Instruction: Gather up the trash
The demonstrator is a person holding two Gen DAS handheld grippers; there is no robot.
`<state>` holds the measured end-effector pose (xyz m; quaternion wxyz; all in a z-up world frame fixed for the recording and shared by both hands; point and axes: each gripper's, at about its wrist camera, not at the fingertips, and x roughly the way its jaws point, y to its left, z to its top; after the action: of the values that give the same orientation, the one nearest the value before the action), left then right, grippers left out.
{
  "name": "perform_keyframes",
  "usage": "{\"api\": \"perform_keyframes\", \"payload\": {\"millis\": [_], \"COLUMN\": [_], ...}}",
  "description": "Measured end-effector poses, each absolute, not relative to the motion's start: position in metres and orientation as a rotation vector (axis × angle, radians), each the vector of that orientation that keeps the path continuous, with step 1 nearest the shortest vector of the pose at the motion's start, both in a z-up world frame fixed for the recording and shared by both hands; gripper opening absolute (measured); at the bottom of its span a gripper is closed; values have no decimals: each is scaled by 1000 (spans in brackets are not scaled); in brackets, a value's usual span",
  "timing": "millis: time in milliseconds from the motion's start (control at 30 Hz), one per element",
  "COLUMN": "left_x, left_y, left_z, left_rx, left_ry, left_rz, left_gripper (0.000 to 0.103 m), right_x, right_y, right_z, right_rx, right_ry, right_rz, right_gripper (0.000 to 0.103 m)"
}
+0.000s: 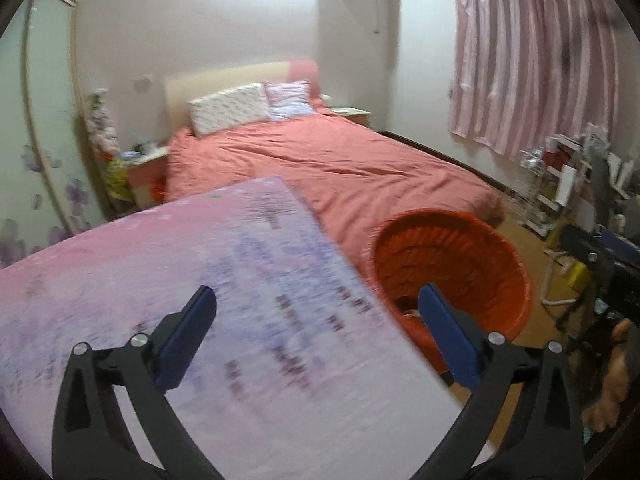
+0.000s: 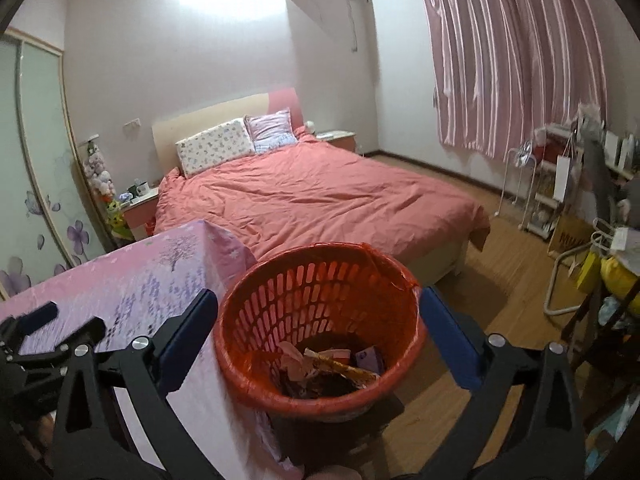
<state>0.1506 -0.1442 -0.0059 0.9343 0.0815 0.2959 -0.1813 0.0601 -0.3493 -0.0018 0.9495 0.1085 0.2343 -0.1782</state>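
A red perforated waste basket (image 2: pixel 320 320) with a red liner stands beside the table's right edge; it holds several wrappers and paper scraps (image 2: pixel 328 368). My right gripper (image 2: pixel 318 340) is open and empty, hovering just above the basket with the fingers on either side of it. My left gripper (image 1: pixel 316 334) is open and empty above the table with a pink and purple floral cloth (image 1: pixel 160 280); the basket (image 1: pixel 452 268) shows to its right. The left gripper also shows at the left edge of the right wrist view (image 2: pixel 36 320).
A bed with a red cover (image 2: pixel 320 200) fills the middle of the room. Nightstands stand on both sides of it. A wardrobe with flower print (image 2: pixel 36 200) is on the left. Pink curtains, wire racks and clutter (image 2: pixel 580 200) are at the right. A bare foot (image 1: pixel 612 380) shows on the wooden floor.
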Motion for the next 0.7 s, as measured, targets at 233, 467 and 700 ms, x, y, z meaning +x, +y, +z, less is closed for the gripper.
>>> {"api": "perform_keyframes", "payload": {"millis": [233,467,700], "left_x": [100,49,20], "left_y": [-84,-42,-18], "left_z": [-2,-9,-12], "left_rx": [121,76,33], "left_ry": [574,530,521], "left_rz": [-275,-200,-145], "left_gripper": [99,99,99], "right_x": [25,-14,-15], "right_y": [-302,-268,-256], "right_z": [4,3,-9], "right_rx": [98,78,105], "right_ry": [484,379,462], "right_rz": [-369,-366,-436], "right_gripper": [101,101,101]}}
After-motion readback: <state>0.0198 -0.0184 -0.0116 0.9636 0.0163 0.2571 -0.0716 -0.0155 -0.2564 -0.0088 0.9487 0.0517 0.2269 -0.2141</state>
